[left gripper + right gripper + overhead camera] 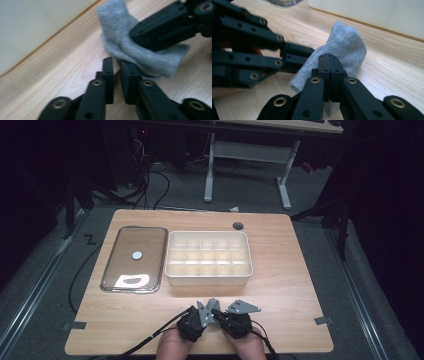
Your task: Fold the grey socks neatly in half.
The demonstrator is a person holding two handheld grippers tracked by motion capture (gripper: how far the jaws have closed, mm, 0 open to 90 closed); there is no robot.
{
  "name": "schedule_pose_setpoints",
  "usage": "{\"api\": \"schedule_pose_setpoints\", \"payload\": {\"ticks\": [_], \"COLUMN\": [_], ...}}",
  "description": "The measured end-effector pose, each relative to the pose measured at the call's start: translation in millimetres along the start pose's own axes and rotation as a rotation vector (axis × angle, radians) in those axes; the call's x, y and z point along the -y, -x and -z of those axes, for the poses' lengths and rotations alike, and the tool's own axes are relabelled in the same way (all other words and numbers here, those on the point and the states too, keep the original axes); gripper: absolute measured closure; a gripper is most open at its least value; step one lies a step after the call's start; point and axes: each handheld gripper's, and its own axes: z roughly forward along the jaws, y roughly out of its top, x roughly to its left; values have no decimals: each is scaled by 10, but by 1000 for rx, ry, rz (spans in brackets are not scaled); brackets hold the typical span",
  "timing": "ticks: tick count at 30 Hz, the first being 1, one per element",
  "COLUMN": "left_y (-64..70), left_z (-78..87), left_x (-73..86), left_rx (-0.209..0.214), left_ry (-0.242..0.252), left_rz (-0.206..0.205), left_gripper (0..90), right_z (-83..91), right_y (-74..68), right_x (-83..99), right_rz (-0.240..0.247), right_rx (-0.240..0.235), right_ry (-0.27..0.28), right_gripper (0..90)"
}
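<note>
A small grey sock (213,302) lies bunched on the wooden table near its front edge, between my two grippers. My right gripper (329,56) is shut on the sock (347,40), whose cloth bulges past its tips. In the left gripper view the right gripper (133,33) presses the sock (117,27) from the upper right. My left gripper (116,61) has its jaws a narrow gap apart, with the sock's edge right at the tips. I cannot tell whether cloth is pinched there. In the high view the left gripper (208,311) and right gripper (218,313) nearly touch.
A white box (208,279) with several compartments stands just beyond the grippers at mid-table. To its left lies a clear lid (130,240) with a white disc (136,255) on it. The table's front edge (200,353) is close behind the hands.
</note>
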Motion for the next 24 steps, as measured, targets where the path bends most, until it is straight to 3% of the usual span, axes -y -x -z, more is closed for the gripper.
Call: {"api": "schedule_pose_setpoints", "payload": {"ticks": [1,2,5,8,12,14,19,24], "left_y": [-68,-68,-179,-271,-374,-388,-297,-197], "left_z": [31,31,101,180,238,224,173,59], "left_x": [46,46,76,9,-174,-270,-467,-542], "left_rx": [21,21,37,52,104,122,162,186], "left_ry": [12,12,36,84,151,164,192,186], "left_rz": [45,45,99,137,186,186,141,128], "left_gripper": [783,782,779,806,883,898,900,885], "right_z": [-7,-10,-11,-15,-16,-15,-16,-23], "right_y": [-18,-24,-27,-20,-20,-19,-15,-19], "right_x": [3,5,3,5,8,10,9,10], "right_rz": [11,13,20,18,21,21,22,26], "right_rx": [2,3,5,3,2,1,-2,-5], "right_ry": [-1,1,-1,3,4,5,4,8], "right_gripper": [900,900,900,900,900,900,900,900]}}
